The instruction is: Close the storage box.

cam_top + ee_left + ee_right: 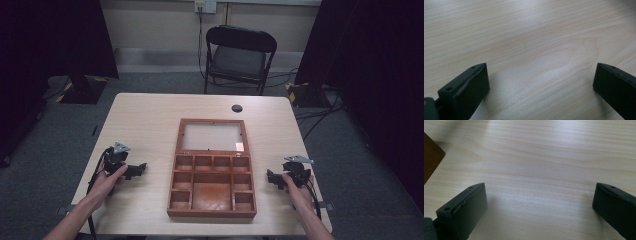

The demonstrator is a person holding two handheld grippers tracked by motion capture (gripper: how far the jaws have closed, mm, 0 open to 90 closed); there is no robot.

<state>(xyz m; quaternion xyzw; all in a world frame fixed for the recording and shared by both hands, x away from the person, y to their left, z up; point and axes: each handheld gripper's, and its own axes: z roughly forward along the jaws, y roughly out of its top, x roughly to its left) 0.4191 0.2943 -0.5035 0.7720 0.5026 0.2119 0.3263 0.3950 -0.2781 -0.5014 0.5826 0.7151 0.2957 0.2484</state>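
A light, pale-grained wooden table (150, 125) carries a reddish-brown wooden compartment box (212, 187) at its centre, lying open. Its hinged lid (212, 136), a wooden frame around a pale pane, lies flat toward 12 o'clock, touching the tray along the hinge line. The tray has a row of four small cells along the hinge side, smaller cells down both sides, and one large cell at the middle toward 6 o'clock. All cells look bare, though the small ones are too dim to be sure.

In the high view, the left black two-jaw gripper (140, 169) sits at 9 o'clock from the box, held low over the table in the person's left hand (107, 182), jaws pointing toward 3 o'clock at the box and well apart from it. The right black two-jaw gripper (270, 178) sits at 3 o'clock from the box, in the right hand (295, 187), jaws pointing toward 9 o'clock, near the tray's side wall but not touching it.

In the left gripper view its jaws stand wide apart with bare tabletop between them. In the right gripper view the jaws are likewise spread wide and grip nothing; a corner of the box (431, 157) shows at 10 o'clock, beyond the jaws.

A black folding chair (239, 57) stands past the table at 12 o'clock, and a small dark round disc (237, 108) lies at the table's far edge.
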